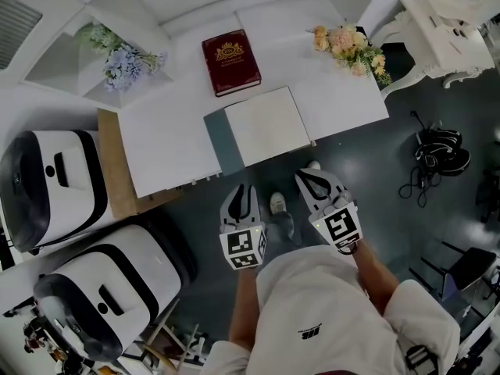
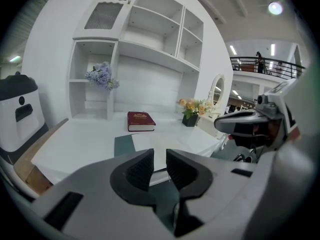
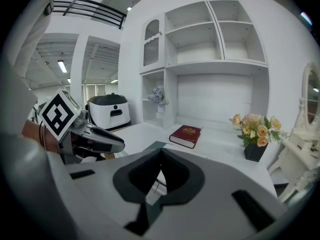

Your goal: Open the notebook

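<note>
two grippers short of the desk, one notebook lying open

i read the left gripper with its jaws a narrow slot apart and nothing between them, and the right gripper with its jaws closed tip to tip on nothing; both hung over the floor, near the front edge of the desk. the notebook lay at that front edge, teal cover folded out to the left and a blank page up, so i judged the task done. risk: a low forward reach could catch the near page edge and drag the notebook off the desk or flip it closed. count: one notebook, one red book, two flower bunches, two white machines.
</note>
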Demonstrator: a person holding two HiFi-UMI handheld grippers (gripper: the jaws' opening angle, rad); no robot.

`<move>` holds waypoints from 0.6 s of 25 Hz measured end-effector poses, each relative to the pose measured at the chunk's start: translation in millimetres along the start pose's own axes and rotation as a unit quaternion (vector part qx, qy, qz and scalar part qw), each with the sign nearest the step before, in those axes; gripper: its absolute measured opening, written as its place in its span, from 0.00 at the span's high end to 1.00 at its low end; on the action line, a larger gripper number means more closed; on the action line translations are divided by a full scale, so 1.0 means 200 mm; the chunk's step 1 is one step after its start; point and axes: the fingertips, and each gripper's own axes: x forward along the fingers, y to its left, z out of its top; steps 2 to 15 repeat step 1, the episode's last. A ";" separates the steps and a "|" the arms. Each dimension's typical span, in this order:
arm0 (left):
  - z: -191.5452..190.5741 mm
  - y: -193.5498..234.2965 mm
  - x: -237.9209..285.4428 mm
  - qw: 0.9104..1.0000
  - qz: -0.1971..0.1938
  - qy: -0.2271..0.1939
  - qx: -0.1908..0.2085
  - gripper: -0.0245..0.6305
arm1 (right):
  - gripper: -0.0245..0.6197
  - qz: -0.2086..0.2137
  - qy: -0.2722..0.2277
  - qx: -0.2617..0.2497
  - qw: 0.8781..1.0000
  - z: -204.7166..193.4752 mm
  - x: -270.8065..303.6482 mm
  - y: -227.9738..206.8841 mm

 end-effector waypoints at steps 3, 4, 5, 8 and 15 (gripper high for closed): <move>0.00 0.00 0.00 1.000 0.000 0.000 0.000 0.96 | 0.97 0.000 0.000 0.000 1.000 0.00 -0.01 0.00; 0.00 0.00 0.00 1.000 0.000 0.000 0.000 0.96 | 0.97 0.000 0.000 0.000 1.000 0.00 -0.01 0.00; 0.00 0.00 0.00 1.000 0.000 0.000 0.000 0.96 | 0.97 0.000 0.000 0.000 1.000 0.00 -0.01 0.00; 0.00 0.00 0.00 1.000 0.000 0.000 0.000 0.96 | 0.97 0.000 0.000 0.000 1.000 0.00 -0.01 0.00; 0.00 0.00 0.00 1.000 0.000 0.000 0.000 0.96 | 0.97 0.000 0.000 0.000 1.000 0.00 -0.01 0.00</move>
